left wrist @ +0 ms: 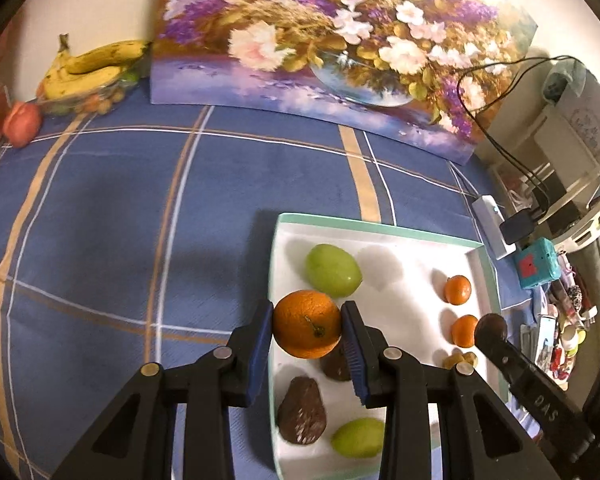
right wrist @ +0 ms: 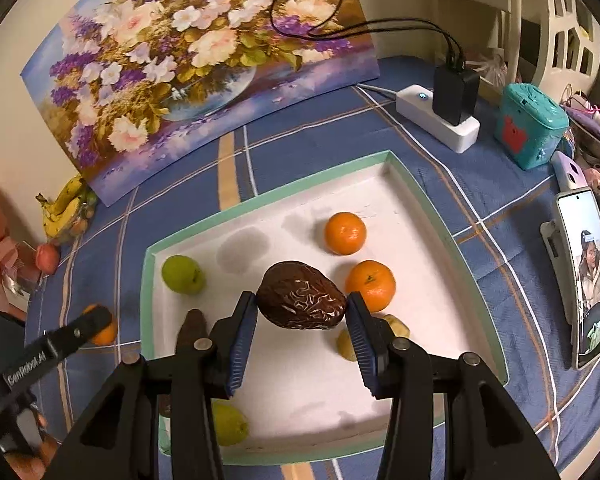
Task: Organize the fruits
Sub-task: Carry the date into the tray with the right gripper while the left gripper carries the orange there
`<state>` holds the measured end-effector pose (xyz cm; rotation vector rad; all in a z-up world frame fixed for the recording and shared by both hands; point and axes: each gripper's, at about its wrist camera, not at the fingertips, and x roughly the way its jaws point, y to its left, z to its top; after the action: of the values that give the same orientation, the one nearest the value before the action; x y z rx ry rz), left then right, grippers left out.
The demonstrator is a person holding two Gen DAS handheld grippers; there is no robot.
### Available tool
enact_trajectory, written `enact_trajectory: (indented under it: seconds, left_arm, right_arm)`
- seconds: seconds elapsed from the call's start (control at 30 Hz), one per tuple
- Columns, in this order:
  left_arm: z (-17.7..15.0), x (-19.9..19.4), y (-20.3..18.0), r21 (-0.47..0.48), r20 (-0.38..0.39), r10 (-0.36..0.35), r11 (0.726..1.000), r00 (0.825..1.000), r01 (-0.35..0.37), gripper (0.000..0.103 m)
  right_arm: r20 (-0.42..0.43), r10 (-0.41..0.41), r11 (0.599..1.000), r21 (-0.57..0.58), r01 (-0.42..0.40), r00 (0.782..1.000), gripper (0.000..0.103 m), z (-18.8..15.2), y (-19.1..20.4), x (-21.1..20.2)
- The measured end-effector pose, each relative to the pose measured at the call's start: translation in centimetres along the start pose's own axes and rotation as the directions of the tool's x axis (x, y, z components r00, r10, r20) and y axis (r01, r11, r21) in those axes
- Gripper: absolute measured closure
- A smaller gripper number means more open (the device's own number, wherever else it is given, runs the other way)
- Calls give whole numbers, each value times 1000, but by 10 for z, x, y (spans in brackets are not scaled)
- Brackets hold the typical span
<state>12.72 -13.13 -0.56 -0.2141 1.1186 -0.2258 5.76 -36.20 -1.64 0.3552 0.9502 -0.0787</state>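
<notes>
Pinching a big orange [left wrist: 307, 323] in the left tool [left wrist: 307, 334] and a brown wrinkly fruit [right wrist: 301, 301] in the right tool [right wrist: 302, 322], both above the white tray [right wrist: 404, 168], either round fruit could slip out and roll away.

Landmark: flower painting [right wrist: 204, 76], leaning against wall at back of table.
Blue checked tablecloth [left wrist: 112, 216] lying spread below painting.
White power strip [right wrist: 436, 118] sitting just right of painting's lower corner; black charger [right wrist: 456, 94] standing plugged in it, black cables [right wrist: 324, 28] looping across painting's upper right.
Teal box [right wrist: 534, 126] with red patch standing right of painting, beyond power strip.
Phone [right wrist: 590, 276] propped upright further right of painting, screen glowing.
Pink wrapped bouquet [right wrist: 0, 256] lying left of painting.
</notes>
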Motion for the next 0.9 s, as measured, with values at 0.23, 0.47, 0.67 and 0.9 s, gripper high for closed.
enact_trajectory:
  seconds: [0.23,0.47,0.67,0.9]
  left_arm:
    - [1,30,-13,33,-48,29,999,998,-28,66]
    - [-4,48,-18,51,-87,60,997,994,-56,66]
    - [-8,55,-14,21,-117,72,997,991,-71,66]
    - [-12,58,-10,4,-139,84,996,987,-84,66]
  right_arm:
    - [-31,3,1000,-9,-4,1000,56,2,-2,12]
    - [-58,8,999,-33,-10,998,56,-1,4,21]
    - [-87,2,999,-46,-6,996,56,-4,4,29]
    - [-112,-13,999,-52,7,994,56,-6,2,34]
